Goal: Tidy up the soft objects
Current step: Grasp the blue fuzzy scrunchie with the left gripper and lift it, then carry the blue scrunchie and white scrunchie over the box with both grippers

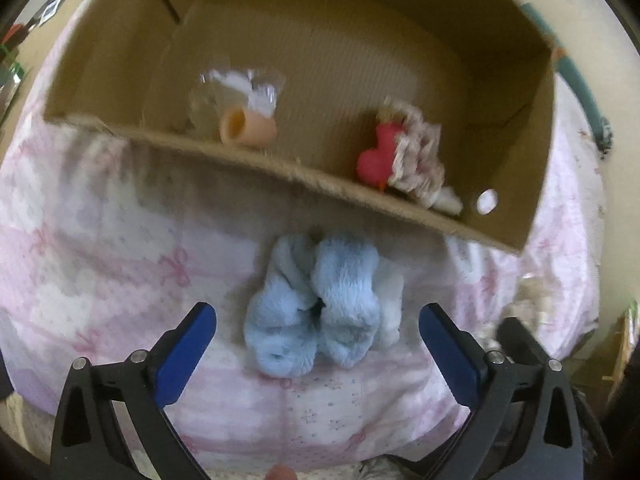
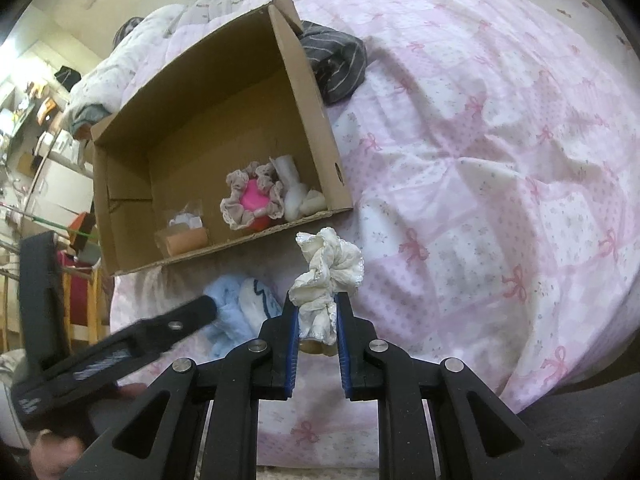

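left gripper (image 1: 318, 344): jaws wide, straddling blue sock (image 1: 316, 304) without touching it
blue sock: on the quilt (image 1: 120, 248), just outside the box (image 1: 280, 168) front wall
right gripper (image 2: 316, 320): clamped on white scrunchie (image 2: 326, 276), held above the quilt near the box corner
box: holds pink toy (image 1: 374, 158) in a frilly scrunchie (image 1: 420, 160) (plus a peach tube (image 1: 246, 126))

One cardboard box (image 2: 312, 128); two scrunchies: white (image 2: 328, 276), beige (image 2: 248, 196); one blue fluffy item (image 1: 316, 304).
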The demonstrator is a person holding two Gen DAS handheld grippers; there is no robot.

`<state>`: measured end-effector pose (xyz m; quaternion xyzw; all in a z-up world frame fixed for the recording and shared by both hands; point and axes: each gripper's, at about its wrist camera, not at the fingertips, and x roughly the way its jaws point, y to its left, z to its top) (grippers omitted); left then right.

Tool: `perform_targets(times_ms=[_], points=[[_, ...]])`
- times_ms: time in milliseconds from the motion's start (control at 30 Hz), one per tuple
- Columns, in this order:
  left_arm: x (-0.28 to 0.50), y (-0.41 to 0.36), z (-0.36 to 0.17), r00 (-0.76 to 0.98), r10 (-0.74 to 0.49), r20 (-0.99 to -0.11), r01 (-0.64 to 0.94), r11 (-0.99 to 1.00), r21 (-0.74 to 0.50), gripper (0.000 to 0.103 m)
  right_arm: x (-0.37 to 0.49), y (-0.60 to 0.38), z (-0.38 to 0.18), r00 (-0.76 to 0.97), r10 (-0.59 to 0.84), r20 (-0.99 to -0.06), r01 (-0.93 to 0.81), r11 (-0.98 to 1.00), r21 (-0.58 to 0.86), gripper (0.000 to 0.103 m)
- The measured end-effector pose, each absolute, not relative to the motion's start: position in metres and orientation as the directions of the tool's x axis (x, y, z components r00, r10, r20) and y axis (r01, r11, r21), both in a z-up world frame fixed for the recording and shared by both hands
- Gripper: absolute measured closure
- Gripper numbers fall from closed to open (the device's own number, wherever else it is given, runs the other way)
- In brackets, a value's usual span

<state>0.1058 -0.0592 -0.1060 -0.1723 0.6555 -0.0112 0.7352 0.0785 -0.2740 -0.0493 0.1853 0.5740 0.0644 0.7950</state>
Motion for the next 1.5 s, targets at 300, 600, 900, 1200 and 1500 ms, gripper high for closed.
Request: perform_targets(times_ms=[300,600,900,1200,1500], points=[[0.114,-0.082,-0.147,0.058,-0.198,-0.979,-0.271,0.940,-0.206,0.002,0.079,-0.288,-0.055,0.333,0.355,-0.874,0.160,0.892,0.423,0.085],[0.111,-0.090,-0.137,0.065,-0.275,-0.959,-0.147,0.948,-0.282,0.067,0.080,-0.288,-0.058,0.321,0.368,-0.873,0.157,0.888,0.432,0.085],[0.098,-0.066,-0.113,0.091,-0.208,-0.974,-0.099,0.971,-0.217,0.076,0.082,-0.280,-0.058,0.322,0.380,-0.867,0.130,0.890,0.438,0.085],[0.082,-0.016,-0.107,0.115,-0.141,-0.983,-0.152,0.976,-0.158,0.076,0.083,-0.260,-0.055,0.321,0.371,-0.871,0.059,0.910,0.410,0.085],[0.072,0.020,-0.049,0.238,-0.115,-0.964,-0.187,0.969,-0.162,0.076,0.081,-0.249,-0.043,0.334,0.445,-0.831,0.008,0.880,0.474,0.085]])
